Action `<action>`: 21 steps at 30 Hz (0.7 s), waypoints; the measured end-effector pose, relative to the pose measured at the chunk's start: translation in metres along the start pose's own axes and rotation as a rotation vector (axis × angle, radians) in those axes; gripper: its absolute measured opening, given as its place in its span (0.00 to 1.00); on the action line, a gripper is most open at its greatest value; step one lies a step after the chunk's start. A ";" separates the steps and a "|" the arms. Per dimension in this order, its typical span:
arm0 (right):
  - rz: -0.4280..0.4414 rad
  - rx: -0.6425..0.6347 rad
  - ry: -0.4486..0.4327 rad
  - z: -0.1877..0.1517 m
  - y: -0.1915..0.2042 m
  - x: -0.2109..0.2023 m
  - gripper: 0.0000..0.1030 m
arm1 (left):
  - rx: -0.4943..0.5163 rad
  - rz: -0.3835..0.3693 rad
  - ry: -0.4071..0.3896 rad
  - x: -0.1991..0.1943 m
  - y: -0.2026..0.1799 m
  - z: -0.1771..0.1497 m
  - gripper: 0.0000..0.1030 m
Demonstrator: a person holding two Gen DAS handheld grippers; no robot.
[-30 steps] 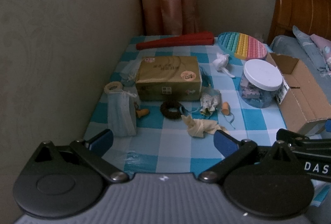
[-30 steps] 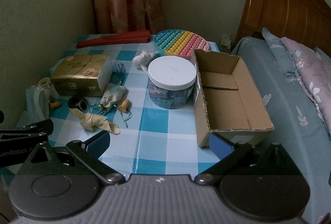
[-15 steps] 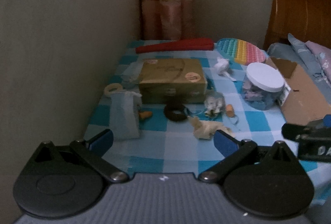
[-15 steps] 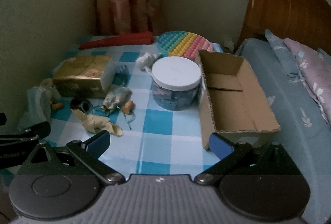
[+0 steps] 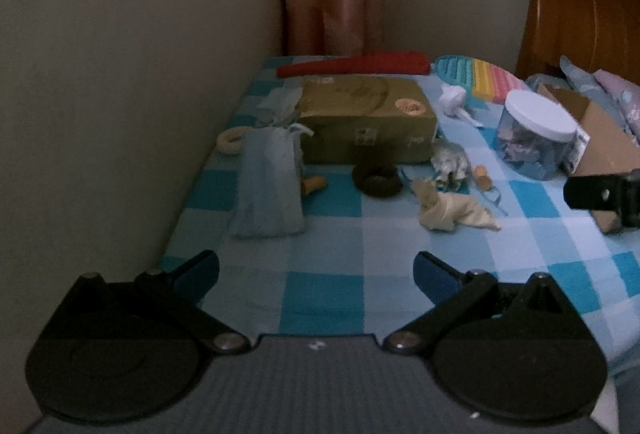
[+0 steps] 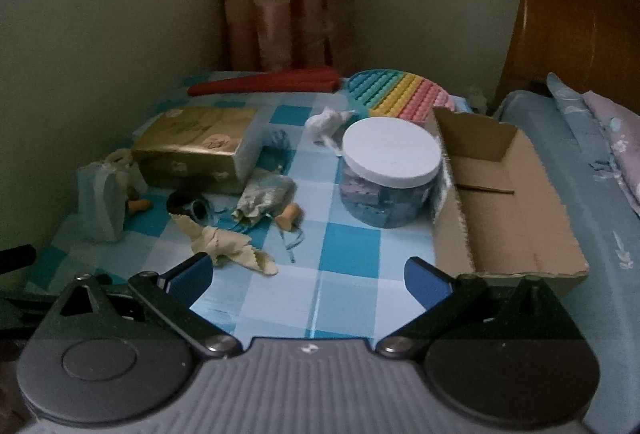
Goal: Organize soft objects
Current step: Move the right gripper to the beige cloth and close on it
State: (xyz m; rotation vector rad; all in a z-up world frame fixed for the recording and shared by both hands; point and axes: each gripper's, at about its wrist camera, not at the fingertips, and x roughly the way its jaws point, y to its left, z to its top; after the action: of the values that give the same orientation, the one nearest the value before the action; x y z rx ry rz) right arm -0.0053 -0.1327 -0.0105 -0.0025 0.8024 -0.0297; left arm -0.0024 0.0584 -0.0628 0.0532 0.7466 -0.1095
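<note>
My left gripper (image 5: 316, 272) and right gripper (image 6: 308, 274) hang with jaws spread, holding nothing. The cream rag (image 6: 226, 248) lies just ahead on the checked cloth (image 6: 352, 250), the dark ring (image 5: 378, 179) beyond. The cardboard box (image 6: 508, 193) is empty; the jar (image 6: 390, 173) (white lid) holds bluish pieces.

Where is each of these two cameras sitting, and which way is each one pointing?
Left wrist: on the left gripper, facing the table's wall side: gold box, blue pouch. Its open blue fingers show; the right gripper pokes in.
Right wrist: on the right gripper, facing the bed side: cardboard box, jar. Its fingers stand open.
Shared: checked tablecloth, gold box, jar, cream cloth, rainbow toy.
</note>
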 end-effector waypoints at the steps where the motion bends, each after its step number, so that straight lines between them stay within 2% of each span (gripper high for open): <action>1: 0.007 0.001 0.003 -0.001 0.001 0.003 1.00 | 0.001 0.001 0.000 0.002 0.001 -0.001 0.99; 9: 0.070 -0.053 0.027 -0.006 0.011 0.028 1.00 | 0.012 -0.006 0.043 0.028 0.005 -0.009 0.99; 15: 0.140 -0.095 0.021 -0.009 0.020 0.049 1.00 | 0.012 -0.025 0.040 0.035 0.011 -0.009 0.99; 21: 0.195 -0.129 0.025 -0.007 0.033 0.069 0.95 | 0.013 -0.038 0.056 0.045 0.014 -0.009 0.99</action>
State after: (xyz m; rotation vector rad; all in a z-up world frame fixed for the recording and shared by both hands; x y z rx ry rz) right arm 0.0383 -0.1019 -0.0649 -0.0458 0.8250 0.2071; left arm 0.0257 0.0691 -0.1001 0.0546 0.8032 -0.1497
